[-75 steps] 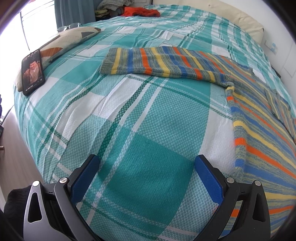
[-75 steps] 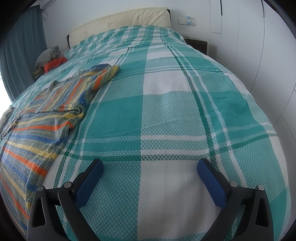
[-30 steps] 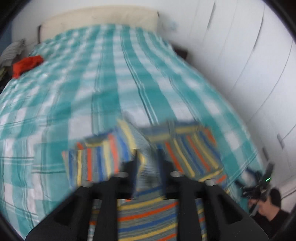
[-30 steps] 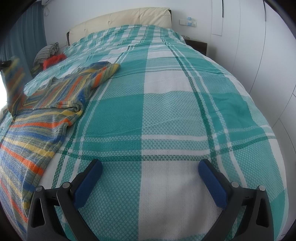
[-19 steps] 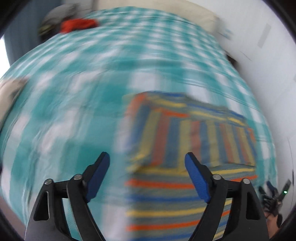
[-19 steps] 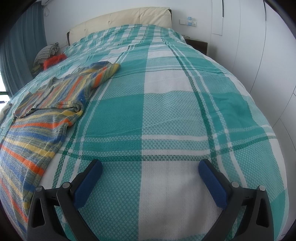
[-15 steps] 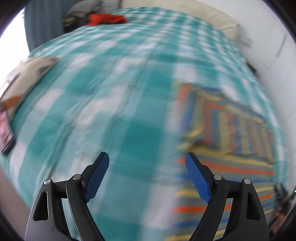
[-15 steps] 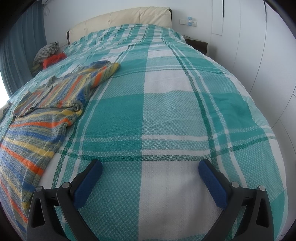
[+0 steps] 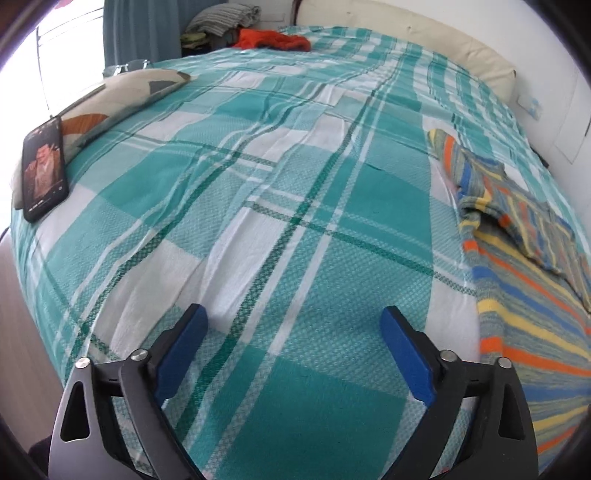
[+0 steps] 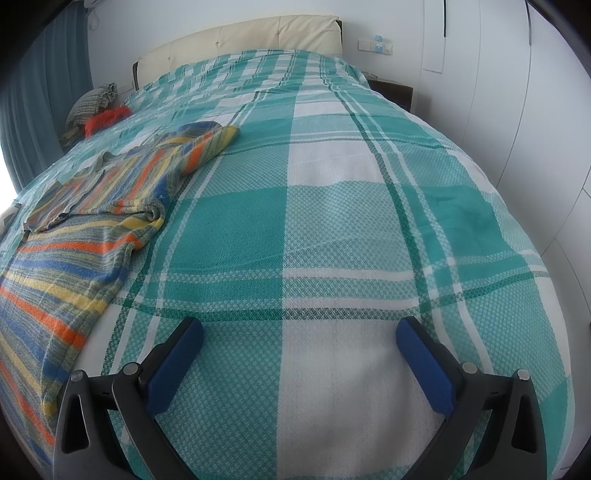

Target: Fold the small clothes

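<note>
Bed [image 9: 295,229] with teal-and-white plaid cover fills both views; striped sweater [image 9: 524,266] in blue, yellow, orange and grey lies flat on it, right edge of the left wrist view, left side of the right wrist view [image 10: 74,236]; both sleeves folded in across the chest, one cuff end [image 10: 210,142] poking out toward the headboard; body part runs down to the near bed edge, unfolded. Left gripper [image 9: 293,325] hovers over bare cover beside the sweater, not touching it; its jaws have just been opening, fingers [image 9: 404,354] now spread wide, nothing between them but bedding. Right gripper [image 10: 299,336] over bare cover too, on the other side of the sweater, fingers [image 10: 424,365] wide apart, empty, well clear of the knit. Phone [image 9: 44,168] with lit screen leans on a patterned pillow [image 9: 122,96] at the left bed edge; orange garment [image 9: 273,38] and a pile of folded clothes [image 9: 221,18] sit at the far corner by the blue curtain [image 9: 140,29]; cream headboard [image 10: 240,37] against the white wall; dark nightstand [image 10: 391,90] beside the bed in the right wrist view.
</note>
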